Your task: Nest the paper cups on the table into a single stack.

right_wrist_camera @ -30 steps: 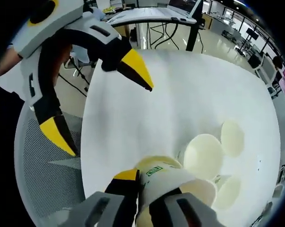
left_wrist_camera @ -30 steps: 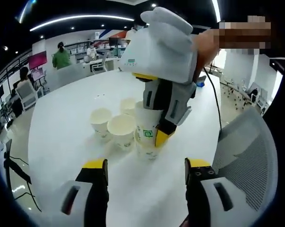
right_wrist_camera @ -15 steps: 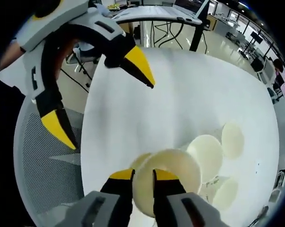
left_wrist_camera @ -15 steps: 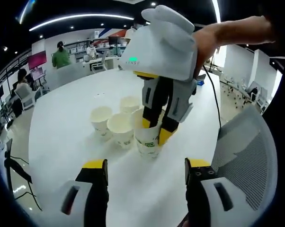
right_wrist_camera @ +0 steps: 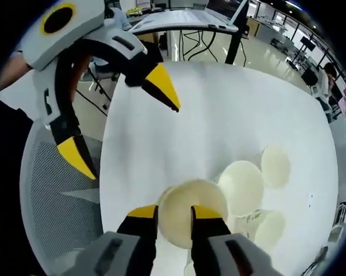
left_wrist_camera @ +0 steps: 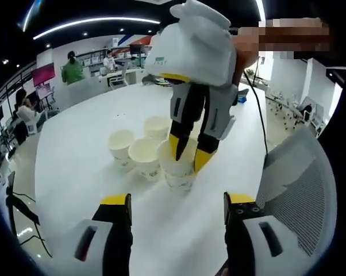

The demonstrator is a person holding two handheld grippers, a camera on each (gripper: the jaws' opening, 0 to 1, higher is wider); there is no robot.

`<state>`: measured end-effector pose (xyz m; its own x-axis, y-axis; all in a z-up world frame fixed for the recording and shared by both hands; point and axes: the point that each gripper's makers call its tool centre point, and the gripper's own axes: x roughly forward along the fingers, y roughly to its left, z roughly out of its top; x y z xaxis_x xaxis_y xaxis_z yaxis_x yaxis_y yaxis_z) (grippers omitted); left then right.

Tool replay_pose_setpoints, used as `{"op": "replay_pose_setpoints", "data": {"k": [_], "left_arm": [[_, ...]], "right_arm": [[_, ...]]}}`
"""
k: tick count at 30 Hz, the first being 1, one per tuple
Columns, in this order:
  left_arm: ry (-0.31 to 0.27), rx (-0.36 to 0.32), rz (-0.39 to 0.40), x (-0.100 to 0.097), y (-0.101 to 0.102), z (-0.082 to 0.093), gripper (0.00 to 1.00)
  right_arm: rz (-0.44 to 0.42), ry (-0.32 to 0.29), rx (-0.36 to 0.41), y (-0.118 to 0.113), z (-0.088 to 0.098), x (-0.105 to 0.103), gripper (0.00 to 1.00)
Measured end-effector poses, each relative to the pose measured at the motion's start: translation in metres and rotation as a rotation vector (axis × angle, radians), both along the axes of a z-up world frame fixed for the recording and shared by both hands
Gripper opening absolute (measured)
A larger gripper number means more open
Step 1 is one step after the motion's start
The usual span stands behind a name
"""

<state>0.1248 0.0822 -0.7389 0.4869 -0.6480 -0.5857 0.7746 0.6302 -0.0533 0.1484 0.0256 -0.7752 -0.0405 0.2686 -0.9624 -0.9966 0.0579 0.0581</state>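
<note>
Above the nested cups [left_wrist_camera: 177,169], the right gripper [left_wrist_camera: 187,155] seems slightly parted, empty; left gripper [left_wrist_camera: 176,210] wide, empty.

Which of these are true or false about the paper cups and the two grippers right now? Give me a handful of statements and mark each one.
1. The right gripper is above the nearest cup. True.
2. The left gripper holds a cup. False: it is open and empty, short of the cups.
3. The cups stand on a white table. True.
4. All the cups lie on their sides. False: the cups in view stand upright, mouths up.
5. A mesh chair stands beside the table. True.
6. The cups are spread far apart. False: they cluster close together.
</note>
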Motion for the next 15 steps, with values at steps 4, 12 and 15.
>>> {"op": "replay_pose_setpoints", "data": {"k": [4, 12, 15], "left_arm": [[-0.001, 0.003, -0.008, -0.001, -0.001, 0.001, 0.63], [-0.001, 0.007, -0.012, -0.002, -0.002, 0.002, 0.64], [-0.001, 0.005, -0.014, -0.001, -0.003, 0.001, 0.64]], "right_arm": [[-0.003, -0.003, 0.004, -0.002, 0.003, -0.001, 0.21], [-0.025, 0.007, 0.036, -0.001, 0.012, -0.002, 0.25], [-0.039, 0.007, 0.046, -0.003, 0.015, -0.001, 0.26]]}}
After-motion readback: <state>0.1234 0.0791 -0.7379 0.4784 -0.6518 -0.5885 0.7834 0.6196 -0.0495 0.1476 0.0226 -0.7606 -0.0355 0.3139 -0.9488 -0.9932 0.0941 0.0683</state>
